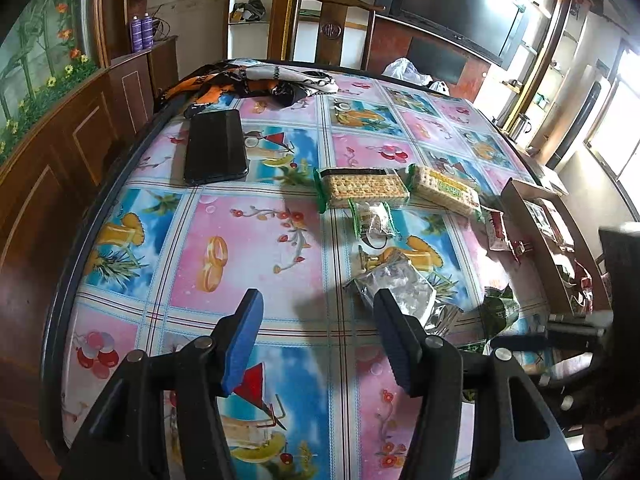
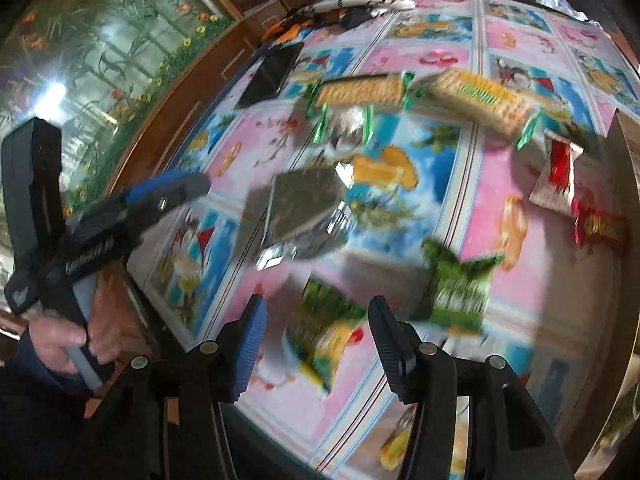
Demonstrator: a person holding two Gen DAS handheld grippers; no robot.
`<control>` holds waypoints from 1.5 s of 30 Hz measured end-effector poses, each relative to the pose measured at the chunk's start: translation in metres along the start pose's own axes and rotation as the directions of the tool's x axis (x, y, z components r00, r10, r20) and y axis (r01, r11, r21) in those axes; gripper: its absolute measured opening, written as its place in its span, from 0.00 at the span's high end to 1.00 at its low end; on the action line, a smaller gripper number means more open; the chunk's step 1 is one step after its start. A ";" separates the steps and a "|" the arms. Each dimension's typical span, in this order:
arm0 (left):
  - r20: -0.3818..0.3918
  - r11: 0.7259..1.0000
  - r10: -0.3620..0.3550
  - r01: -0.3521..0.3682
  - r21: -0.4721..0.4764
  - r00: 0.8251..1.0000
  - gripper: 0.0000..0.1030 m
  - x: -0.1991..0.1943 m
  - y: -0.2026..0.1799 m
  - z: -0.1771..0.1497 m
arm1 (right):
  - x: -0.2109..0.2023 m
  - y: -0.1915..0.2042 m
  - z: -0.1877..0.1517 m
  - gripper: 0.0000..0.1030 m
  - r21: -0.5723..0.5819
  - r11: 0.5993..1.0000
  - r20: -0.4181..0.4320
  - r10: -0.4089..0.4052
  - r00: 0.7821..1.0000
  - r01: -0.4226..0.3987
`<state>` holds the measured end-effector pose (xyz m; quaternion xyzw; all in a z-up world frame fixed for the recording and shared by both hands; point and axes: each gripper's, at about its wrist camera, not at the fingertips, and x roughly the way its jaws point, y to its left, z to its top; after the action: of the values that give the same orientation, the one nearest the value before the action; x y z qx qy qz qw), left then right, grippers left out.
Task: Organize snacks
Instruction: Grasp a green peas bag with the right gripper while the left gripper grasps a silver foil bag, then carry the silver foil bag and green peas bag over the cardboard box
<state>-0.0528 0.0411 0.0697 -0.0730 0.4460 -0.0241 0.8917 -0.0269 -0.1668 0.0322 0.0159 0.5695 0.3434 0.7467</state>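
Note:
Snack packets lie scattered on the patterned table (image 1: 248,240). Two cracker packs (image 1: 362,188) (image 1: 446,190) lie at the middle, with a small green-edged packet (image 1: 372,220) in front of them. A silver foil pack (image 1: 400,292) lies just beyond my left gripper (image 1: 316,320), which is open and empty above the table. My right gripper (image 2: 316,320) is open and empty, hovering over a green and yellow packet (image 2: 324,332). Another green packet (image 2: 456,280), the foil pack (image 2: 304,212) and red packets (image 2: 560,168) lie beyond. A cardboard box (image 1: 536,232) with snacks stands at the right.
A black phone (image 1: 216,146) lies at the far left of the table beside a crumpled orange and black cloth (image 1: 256,80). A wooden chair (image 1: 336,28) and plastic bags (image 1: 404,70) are behind the table. The left gripper (image 2: 168,196) shows at the left in the right wrist view.

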 end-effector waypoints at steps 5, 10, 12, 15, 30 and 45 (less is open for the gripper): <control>-0.008 1.000 -0.003 0.004 0.005 1.000 0.44 0.000 0.000 -0.001 | 0.017 0.001 -0.004 0.44 0.002 0.999 -0.056 -0.036 0.998 0.036; -0.039 1.000 -0.012 0.012 -0.001 0.999 0.35 0.004 -0.001 -0.003 | 0.031 0.018 -0.004 0.48 -0.095 0.988 -0.056 -0.125 0.991 0.119; -0.052 1.000 -0.028 0.028 -0.013 0.998 0.33 0.006 -0.003 -0.001 | 0.033 0.023 -0.004 0.61 -0.138 0.978 -0.043 -0.160 0.986 0.153; -0.086 0.997 -0.072 0.070 -0.031 0.994 0.32 0.013 -0.010 0.004 | 0.025 0.020 -0.006 0.68 -0.140 0.974 -0.008 -0.182 0.983 0.179; -0.309 0.988 -0.029 -0.020 -0.155 0.950 0.20 0.084 -0.059 0.019 | -0.050 -0.026 -0.028 0.69 -0.024 0.989 0.167 -0.137 0.976 0.143; -0.222 0.997 0.068 -0.073 -0.015 0.973 0.46 0.082 -0.061 0.000 | -0.065 -0.036 -0.029 0.69 -0.021 0.992 0.205 -0.115 0.972 0.122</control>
<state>-0.0026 -0.0280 0.0142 -0.0644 0.5452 0.0046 0.8358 -0.0412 -0.2392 0.0614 0.0044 0.4842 0.3045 0.8202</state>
